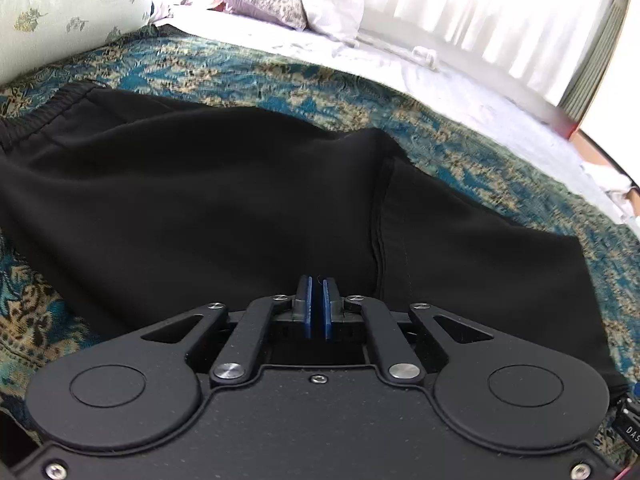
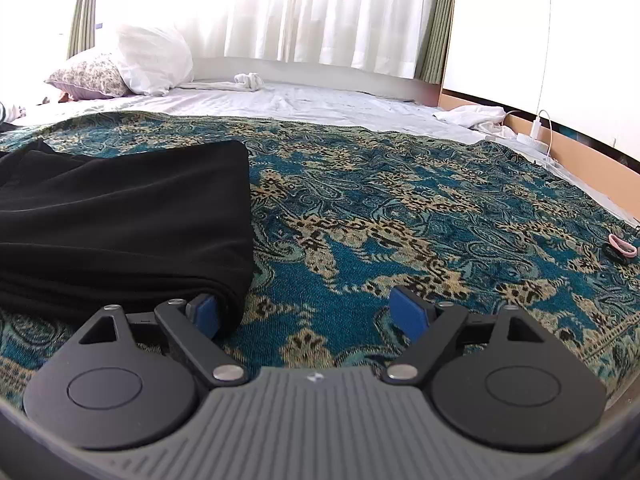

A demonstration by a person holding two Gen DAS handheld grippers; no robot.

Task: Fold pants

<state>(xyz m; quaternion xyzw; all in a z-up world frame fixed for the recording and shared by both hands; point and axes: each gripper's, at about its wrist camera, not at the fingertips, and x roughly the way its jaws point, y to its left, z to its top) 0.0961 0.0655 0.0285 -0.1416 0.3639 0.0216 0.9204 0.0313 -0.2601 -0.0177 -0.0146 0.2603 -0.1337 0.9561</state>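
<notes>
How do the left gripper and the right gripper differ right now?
The left gripper has its jaws shut, blue pads nearly touching, nothing between them; the right gripper stands wide open. The left sits over the black pants; the right is at their folded edge, mostly over the patterned bedspread, one pad against the cloth. Both have blue pads and hold nothing.

Matt black soft cloth pants [image 1: 224, 184], woven teal-and-tan patterned bedspread [image 2: 400, 200] with a rough look, my left tool [image 1: 317, 304] matt black plastic with shiny metal pins, smooth blue pads [image 2: 408, 312] on my right tool [image 2: 308, 312]
</notes>
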